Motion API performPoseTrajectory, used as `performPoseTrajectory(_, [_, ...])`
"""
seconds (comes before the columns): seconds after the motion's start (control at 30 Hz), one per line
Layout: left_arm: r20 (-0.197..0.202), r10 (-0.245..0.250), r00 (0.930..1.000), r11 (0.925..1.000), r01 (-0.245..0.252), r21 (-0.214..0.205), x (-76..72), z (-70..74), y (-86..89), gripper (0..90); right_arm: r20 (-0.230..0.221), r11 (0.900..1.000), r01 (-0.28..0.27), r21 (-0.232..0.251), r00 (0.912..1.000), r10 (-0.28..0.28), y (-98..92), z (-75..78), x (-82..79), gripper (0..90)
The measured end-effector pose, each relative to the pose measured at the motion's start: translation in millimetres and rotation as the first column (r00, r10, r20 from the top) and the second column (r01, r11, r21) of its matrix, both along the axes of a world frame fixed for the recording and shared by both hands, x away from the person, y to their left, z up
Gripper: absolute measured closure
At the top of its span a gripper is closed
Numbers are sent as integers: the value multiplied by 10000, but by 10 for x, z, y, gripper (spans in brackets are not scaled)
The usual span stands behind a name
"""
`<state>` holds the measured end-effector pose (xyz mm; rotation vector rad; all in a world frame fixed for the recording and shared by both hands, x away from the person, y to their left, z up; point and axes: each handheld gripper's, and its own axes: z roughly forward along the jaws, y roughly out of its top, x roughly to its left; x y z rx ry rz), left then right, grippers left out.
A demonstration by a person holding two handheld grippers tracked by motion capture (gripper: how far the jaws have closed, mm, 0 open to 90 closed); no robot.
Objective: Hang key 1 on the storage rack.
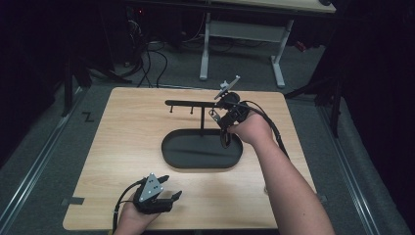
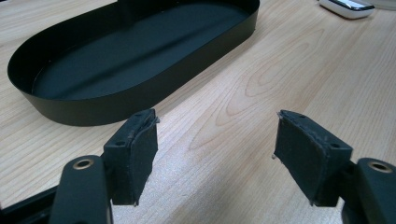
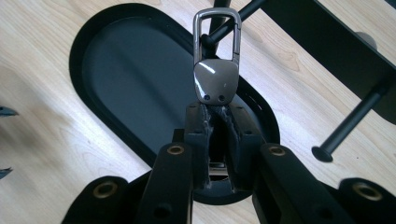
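Right gripper point(image 1: 226, 119) clamped on a keychain at the rack's pegs.

From above, it held the clip by the crossbar point(image 1: 193, 103) over the oval tray point(image 1: 171, 155), likely for hanging; the left gripper point(image 2: 217, 156) rested spread and empty beside the tray; up close, the keychain point(image 3: 216, 70) had its loop around a peg point(image 3: 233, 21).

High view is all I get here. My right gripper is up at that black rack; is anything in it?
Observer: Yes. The right gripper is shut on a metal key clip.
Operator: Where is its loop against the pegs?
Observer: The loop has a peg passing through it.
Operator: And my left gripper?
Observer: The left gripper is open over bare wood, short of the oval tray.
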<state>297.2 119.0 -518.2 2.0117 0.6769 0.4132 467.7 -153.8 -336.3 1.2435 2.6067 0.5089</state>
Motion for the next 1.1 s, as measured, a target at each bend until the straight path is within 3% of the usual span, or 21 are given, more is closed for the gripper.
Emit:
performPoseTrajectory(0.2, [6,-44,10000,10000,44,19,0,-3,-6,303,133,9999,-50,-125,9999,51,26,-68,57,809])
performPoseTrajectory(0.67, [14,-98,10000,9999,98,44,-2,-6,-18,304,633,9983,571,-62,9964,-566,61,-201,178,804])
performPoseTrajectory(0.93, [29,-105,9999,9999,105,43,0,-8,-16,304,588,9979,631,-144,9963,-621,91,-244,210,786])
performPoseTrajectory(1.1, [16,-125,9999,9999,125,53,2,-10,-22,304,468,9979,640,-25,9969,-638,71,-234,150,782])
